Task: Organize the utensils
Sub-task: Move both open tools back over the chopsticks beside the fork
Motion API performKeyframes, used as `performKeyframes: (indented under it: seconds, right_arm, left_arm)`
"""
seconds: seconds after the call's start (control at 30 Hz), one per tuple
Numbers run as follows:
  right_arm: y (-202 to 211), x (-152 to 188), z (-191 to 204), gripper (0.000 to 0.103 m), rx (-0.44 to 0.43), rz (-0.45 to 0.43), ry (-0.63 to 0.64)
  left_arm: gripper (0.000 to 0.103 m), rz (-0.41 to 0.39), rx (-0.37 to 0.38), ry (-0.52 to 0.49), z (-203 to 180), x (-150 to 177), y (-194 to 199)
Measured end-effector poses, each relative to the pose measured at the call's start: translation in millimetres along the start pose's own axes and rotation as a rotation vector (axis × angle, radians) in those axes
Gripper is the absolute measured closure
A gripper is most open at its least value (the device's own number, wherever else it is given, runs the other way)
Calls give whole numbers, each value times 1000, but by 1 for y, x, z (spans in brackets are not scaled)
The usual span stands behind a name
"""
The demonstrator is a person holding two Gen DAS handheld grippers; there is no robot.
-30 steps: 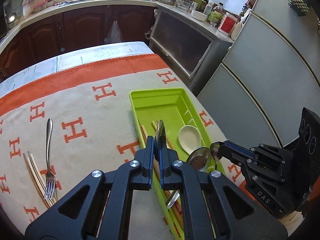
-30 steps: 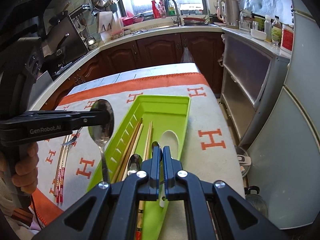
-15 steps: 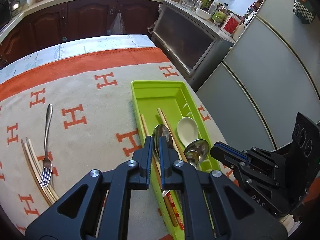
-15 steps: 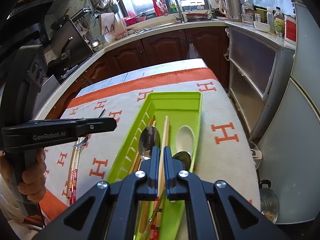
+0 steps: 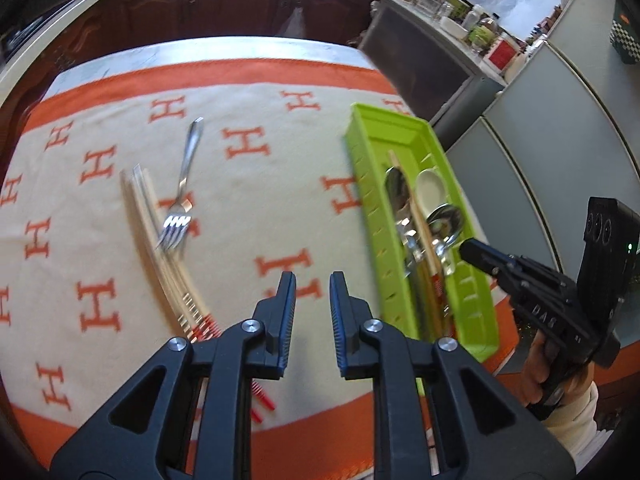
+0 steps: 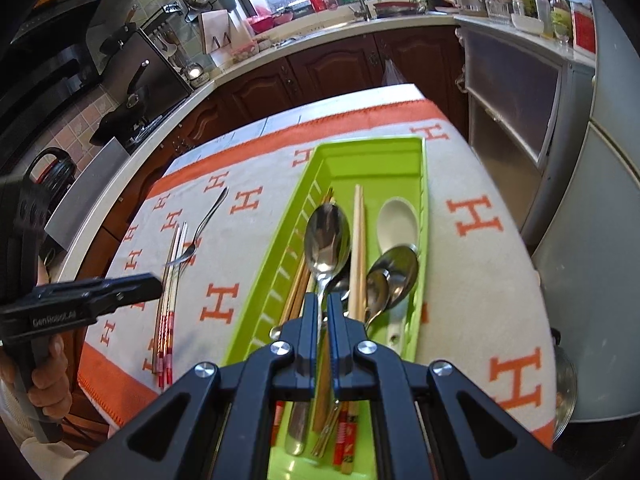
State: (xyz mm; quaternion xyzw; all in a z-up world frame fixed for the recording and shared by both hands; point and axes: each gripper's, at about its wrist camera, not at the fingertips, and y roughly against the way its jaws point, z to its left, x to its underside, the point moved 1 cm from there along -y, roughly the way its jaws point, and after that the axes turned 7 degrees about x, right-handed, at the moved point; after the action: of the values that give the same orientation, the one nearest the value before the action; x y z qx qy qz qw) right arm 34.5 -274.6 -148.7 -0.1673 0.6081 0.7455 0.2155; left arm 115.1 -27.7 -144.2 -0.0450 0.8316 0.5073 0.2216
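- Left hand (image 6: 48, 384): wrapped around the pistol grip at the table's near-left edge, holding the left gripper (image 5: 313, 294) level and pointing across the cloth (image 5: 248, 208). Jaws spread with a clear gap, nothing between them; they hang above the cloth between the chopsticks and the tray.
- Chopsticks (image 5: 160, 248): a loose pale bundle with red ends on the cloth, left of the tray.
- Fork (image 5: 182, 192): tines resting on the chopsticks, handle pointing away.
- Tray (image 6: 421, 184): green, lengthwise on the right half of the cloth; holds chopsticks, a large spoon (image 6: 327, 240), smaller metal spoons and a white spoon (image 6: 398, 220).
- Right gripper (image 6: 323, 300): tilted down over the tray's near end. Jaws nearly together with a narrow gap; the large spoon's handle runs beneath them, contact not discernible.
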Motion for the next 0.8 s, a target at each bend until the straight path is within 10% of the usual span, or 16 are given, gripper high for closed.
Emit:
performKeyframes:
  seconds: [0.8]
  right_arm:
    - [9,2,91,98,-81,22,146]
  left_arm:
    - [88,28,-98,243,98,47,6]
